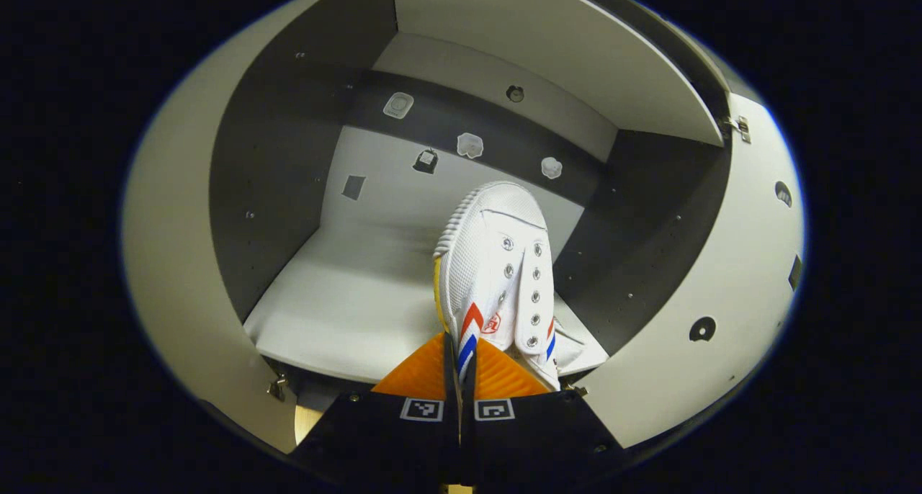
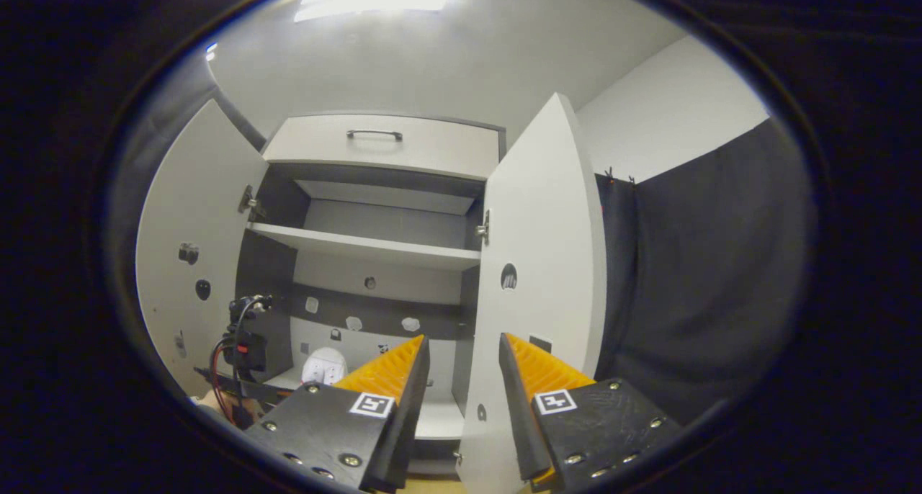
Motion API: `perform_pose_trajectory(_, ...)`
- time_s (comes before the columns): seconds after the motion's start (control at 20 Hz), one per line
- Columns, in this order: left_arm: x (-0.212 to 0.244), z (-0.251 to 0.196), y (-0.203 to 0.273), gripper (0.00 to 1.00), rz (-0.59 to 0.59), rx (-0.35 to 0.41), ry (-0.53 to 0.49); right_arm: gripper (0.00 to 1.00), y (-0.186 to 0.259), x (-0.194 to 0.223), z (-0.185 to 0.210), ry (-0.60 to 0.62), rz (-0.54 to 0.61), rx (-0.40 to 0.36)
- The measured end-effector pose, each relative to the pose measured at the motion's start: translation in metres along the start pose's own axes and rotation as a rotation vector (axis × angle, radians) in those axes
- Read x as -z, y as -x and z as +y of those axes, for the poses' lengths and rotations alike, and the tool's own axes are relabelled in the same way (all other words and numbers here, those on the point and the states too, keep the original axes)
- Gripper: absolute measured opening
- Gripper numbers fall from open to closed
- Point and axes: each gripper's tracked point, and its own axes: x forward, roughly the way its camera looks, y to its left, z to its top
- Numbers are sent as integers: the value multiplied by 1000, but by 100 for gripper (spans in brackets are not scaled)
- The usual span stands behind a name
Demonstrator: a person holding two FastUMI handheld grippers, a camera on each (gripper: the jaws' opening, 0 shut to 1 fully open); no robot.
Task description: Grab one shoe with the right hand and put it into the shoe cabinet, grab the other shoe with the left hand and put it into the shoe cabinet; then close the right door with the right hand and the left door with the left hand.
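Shoe (image 1: 497,263), pinched at its heel by the left gripper (image 1: 459,379), points toe-first into the cabinet (image 1: 346,321) above its bottom shelf.

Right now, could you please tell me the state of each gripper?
Left gripper: shut on the white shoe, inside the shoe cabinet.
Right gripper: open, holding nothing.

Left gripper (image 1: 459,364): fingers drawn together at the bottom of the left gripper view, clamped on the heel end of a white canvas shoe (image 1: 497,271), pointing forward. Right gripper (image 2: 461,379): fingers spread with a clear gap between them, nothing held, aimed level ahead. The left gripper also appears low at left in the right gripper view, farther off.
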Motion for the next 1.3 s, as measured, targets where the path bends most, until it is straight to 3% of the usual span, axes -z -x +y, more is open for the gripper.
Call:
perform_pose_trajectory(0.3, -22, 23, -43, 1, -10, -64, -53, 56, 6, 15, -12, -9, 42, 25)
perform_pose_trajectory(0.75, -1, 52, -84, 1, 75, -144, -137, 56, 17, 7, -16, -11, 33, 43)
perform_pose_trajectory(1.3, 3, 53, -101, 2, 79, -165, -214, 56, 44, -2, -42, -12, 35, 105)
